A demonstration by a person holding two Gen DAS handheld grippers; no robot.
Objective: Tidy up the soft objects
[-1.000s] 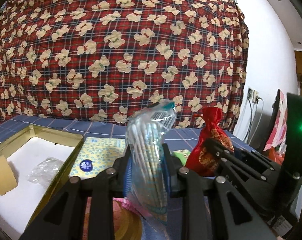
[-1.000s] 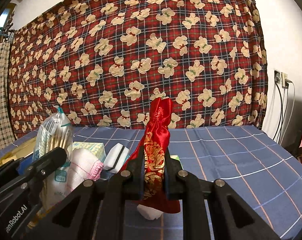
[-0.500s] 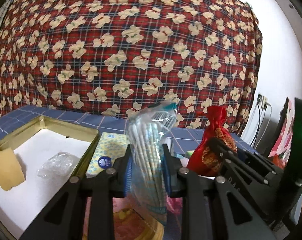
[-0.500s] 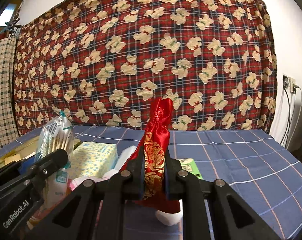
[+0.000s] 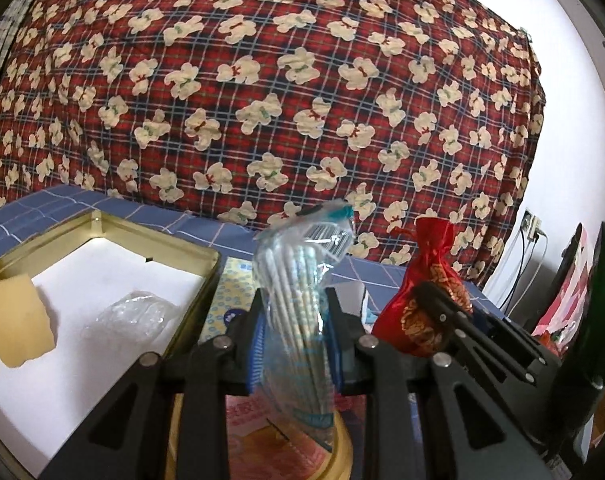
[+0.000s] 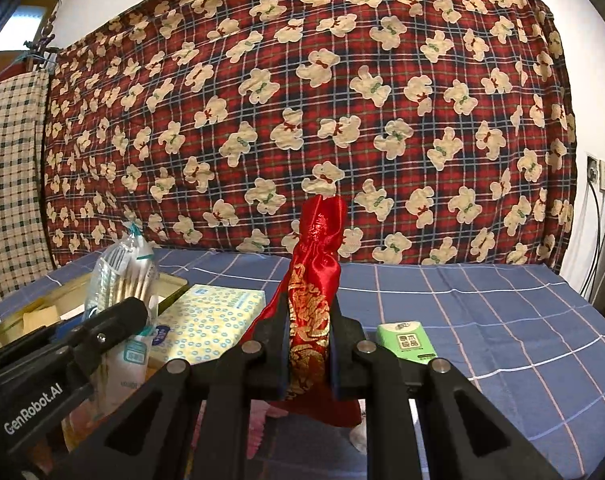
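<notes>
My left gripper [image 5: 296, 320] is shut on a clear bag of cotton swabs [image 5: 300, 300] and holds it upright above the table. The bag also shows in the right wrist view [image 6: 120, 276]. My right gripper [image 6: 308, 332] is shut on a red satin pouch with gold print [image 6: 312, 300], held upright; the pouch shows at the right of the left wrist view [image 5: 422, 300]. A gold tin tray [image 5: 174, 240] with a white lining lies to the left. It holds a yellow sponge [image 5: 16, 320] and a crumpled clear plastic bag [image 5: 130, 316].
A yellow dotted tissue pack [image 6: 210, 320] lies beside the tray. A green tissue packet [image 6: 408, 340] lies on the blue checked tablecloth [image 6: 502, 312]. A pink packet [image 5: 262, 432] lies under my left gripper. A bear-print blanket [image 6: 302, 100] hangs behind. Cables hang at the right wall.
Both grippers have risen and drawn back a little, each still holding its item. More of the tray, the tissue pack and the green packet has come into view.
</notes>
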